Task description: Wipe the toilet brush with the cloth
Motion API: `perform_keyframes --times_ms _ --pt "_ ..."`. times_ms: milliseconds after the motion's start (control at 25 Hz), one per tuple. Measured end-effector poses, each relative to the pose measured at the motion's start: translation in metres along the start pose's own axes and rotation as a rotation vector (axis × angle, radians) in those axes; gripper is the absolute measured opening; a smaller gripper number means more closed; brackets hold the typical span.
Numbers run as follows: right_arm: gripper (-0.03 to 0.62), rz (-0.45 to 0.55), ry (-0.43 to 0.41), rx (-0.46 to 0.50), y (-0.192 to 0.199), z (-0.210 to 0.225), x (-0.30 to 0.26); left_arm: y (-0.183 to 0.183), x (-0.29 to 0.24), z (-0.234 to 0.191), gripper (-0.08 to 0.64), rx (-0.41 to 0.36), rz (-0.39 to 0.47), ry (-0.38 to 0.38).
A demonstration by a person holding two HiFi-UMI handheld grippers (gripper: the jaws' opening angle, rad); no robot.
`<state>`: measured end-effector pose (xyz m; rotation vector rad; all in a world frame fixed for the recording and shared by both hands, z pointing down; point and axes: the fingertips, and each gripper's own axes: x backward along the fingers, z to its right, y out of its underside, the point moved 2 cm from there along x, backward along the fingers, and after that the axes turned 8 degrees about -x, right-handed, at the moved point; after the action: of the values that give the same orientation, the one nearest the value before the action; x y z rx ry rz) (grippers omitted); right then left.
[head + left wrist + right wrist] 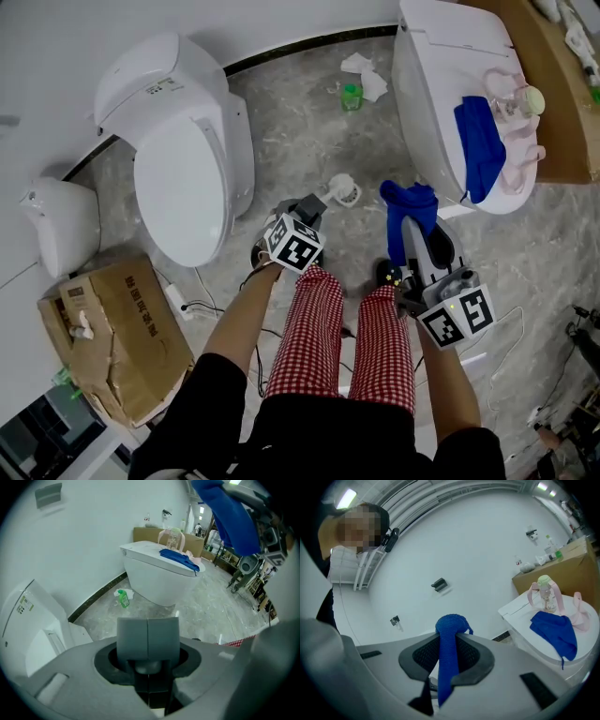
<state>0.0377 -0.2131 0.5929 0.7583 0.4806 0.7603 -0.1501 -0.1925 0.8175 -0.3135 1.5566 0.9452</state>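
My left gripper (313, 212) points steeply down in front of the person's knees, shut on the grey handle of the toilet brush (317, 203). The brush's white round end (343, 190) hangs just beyond, over the floor. In the left gripper view the grey handle (147, 632) fills the gap between the dark pads of that gripper (147, 654). My right gripper (412, 236) is held about level, shut on a blue cloth (409, 208) that droops from its jaws. The right gripper view shows the cloth (451, 641) pinched in that gripper (450, 660). Cloth and brush are apart.
One white toilet (183, 159) stands at the left and another (436, 94) at the right. A second blue cloth (478, 145) and a pink-strapped bottle (511, 101) lie on the right one's lid. A green bottle (352, 96), tissues (366, 75), a torn cardboard box (112, 342) and cables lie on the floor.
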Motion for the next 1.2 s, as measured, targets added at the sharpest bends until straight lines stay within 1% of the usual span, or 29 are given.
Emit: perform_keyframes --times_ms 240,680,920,1000,1200 --pt "0.064 0.002 -0.014 0.006 -0.004 -0.009 -0.004 0.002 0.01 -0.006 0.16 -0.001 -0.005 -0.017" --pt "0.064 0.008 -0.032 0.015 -0.012 -0.019 -0.011 -0.003 0.033 -0.016 0.16 -0.01 0.024 -0.031" --pt "0.064 0.002 -0.04 0.01 -0.008 -0.02 -0.015 -0.01 0.046 -0.016 0.16 -0.019 0.069 -0.034" --pt "0.064 0.005 -0.041 0.01 -0.009 -0.021 -0.015 -0.013 0.05 -0.016 0.16 -0.028 0.078 -0.039" --pt "0.064 0.017 -0.03 0.009 -0.012 -0.016 -0.014 -0.02 0.06 -0.015 0.16 -0.023 0.092 -0.051"
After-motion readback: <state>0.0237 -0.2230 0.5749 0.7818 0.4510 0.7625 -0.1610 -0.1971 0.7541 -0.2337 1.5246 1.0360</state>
